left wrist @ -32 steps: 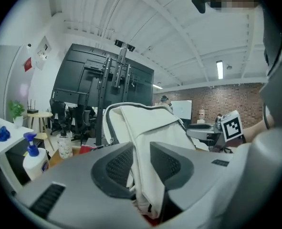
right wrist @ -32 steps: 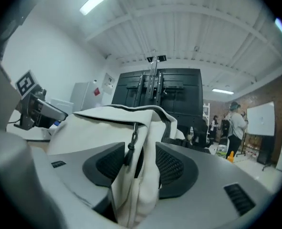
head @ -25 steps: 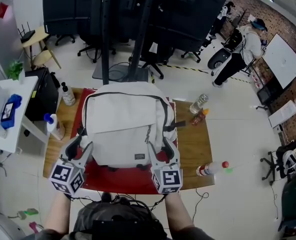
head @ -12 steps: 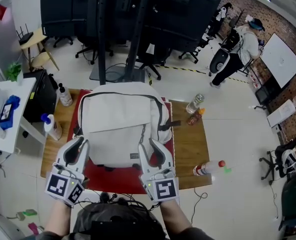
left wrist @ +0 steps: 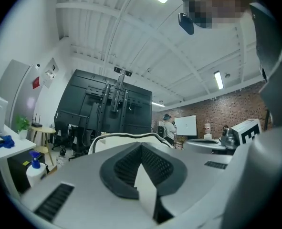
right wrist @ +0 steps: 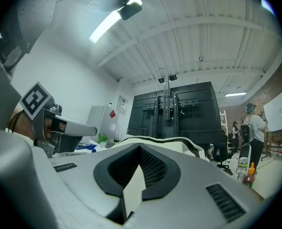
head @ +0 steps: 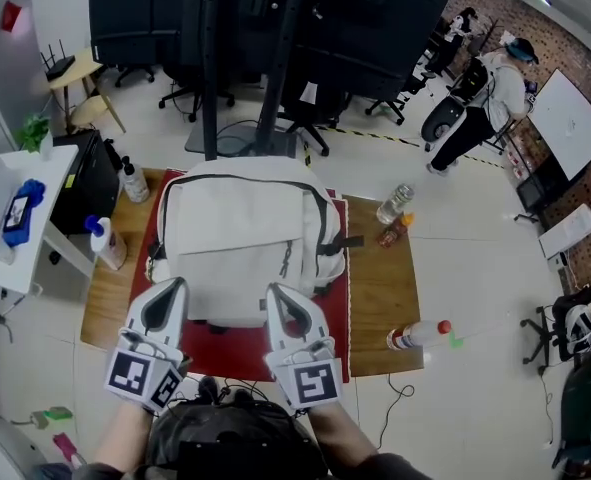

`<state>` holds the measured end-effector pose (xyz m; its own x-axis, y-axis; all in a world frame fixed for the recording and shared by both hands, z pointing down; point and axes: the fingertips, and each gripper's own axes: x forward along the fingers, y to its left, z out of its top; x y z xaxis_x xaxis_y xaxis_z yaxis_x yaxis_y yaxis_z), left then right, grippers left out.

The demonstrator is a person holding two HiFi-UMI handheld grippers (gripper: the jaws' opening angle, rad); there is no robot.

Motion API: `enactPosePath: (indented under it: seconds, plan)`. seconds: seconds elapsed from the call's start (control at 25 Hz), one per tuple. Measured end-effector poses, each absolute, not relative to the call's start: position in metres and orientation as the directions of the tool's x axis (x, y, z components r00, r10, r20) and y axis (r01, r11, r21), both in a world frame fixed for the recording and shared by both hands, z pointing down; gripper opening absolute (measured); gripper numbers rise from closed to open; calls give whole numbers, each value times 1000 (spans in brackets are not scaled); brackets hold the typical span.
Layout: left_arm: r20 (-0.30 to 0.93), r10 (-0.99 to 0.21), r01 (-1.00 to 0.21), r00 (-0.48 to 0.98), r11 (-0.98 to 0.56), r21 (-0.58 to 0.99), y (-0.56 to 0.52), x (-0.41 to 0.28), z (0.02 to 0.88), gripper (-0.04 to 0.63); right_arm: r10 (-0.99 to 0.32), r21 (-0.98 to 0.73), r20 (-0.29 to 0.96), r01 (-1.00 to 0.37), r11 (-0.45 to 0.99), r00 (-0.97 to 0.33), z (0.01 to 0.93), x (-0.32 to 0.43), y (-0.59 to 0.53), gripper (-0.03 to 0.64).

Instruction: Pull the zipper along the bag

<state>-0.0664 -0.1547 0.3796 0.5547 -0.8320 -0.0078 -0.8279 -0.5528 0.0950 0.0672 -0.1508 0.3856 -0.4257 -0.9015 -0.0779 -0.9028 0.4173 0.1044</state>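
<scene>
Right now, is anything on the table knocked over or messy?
Yes. A clear bottle with a red cap lies on its side at the wooden table's right edge, its cap seeming to poke past it. The white backpack sits straight on the red mat.

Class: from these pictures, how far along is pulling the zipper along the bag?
Done: nothing visible; the backpack lies on the red mat. In hand: nothing; left tongs shut and empty, right tongs closing on nothing, both at the backpack's near end. Left: gripping the zipper and pulling it.
</scene>
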Motion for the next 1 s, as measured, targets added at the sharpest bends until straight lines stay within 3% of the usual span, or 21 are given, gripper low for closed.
enactPosePath:
  seconds: [1.0]
  plan:
    - [28,-798,-796,602,-596,106,-131,-14,403,28,-925,139,25,-915,378,-378,418,121,-125,26]
